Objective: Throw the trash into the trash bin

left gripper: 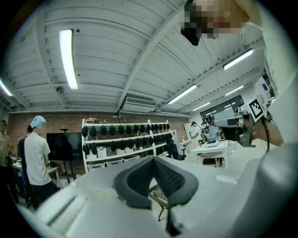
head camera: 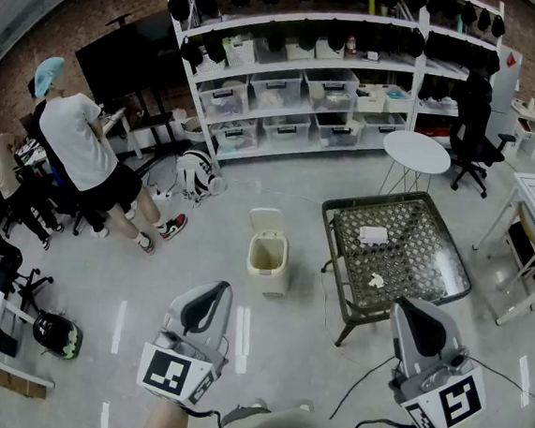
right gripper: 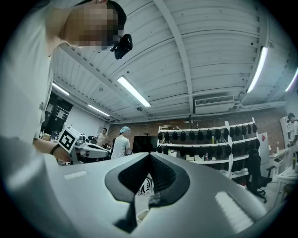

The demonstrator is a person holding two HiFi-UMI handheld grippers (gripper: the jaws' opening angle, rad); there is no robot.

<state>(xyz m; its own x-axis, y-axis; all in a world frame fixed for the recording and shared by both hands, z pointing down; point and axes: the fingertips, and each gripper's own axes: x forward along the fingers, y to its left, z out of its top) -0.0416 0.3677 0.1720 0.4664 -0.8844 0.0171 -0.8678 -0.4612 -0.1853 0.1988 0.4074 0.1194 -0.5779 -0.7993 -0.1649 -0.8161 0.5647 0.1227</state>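
Cream trash bin on a grey floor; dark lattice-patterned surface with white trash; pale grey left hand-held gripper and right hand-held gripper, black-and-white markers.

text: none legible | brands: none legible | numbers, signs: none legible in any view

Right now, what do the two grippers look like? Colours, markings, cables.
Both the left gripper and right gripper are smooth pale grey and taper to a point, with dark mesh-textured pads inside. Each carries a cube of black-and-white square markers at its rear. A thin black cable runs from the right one.
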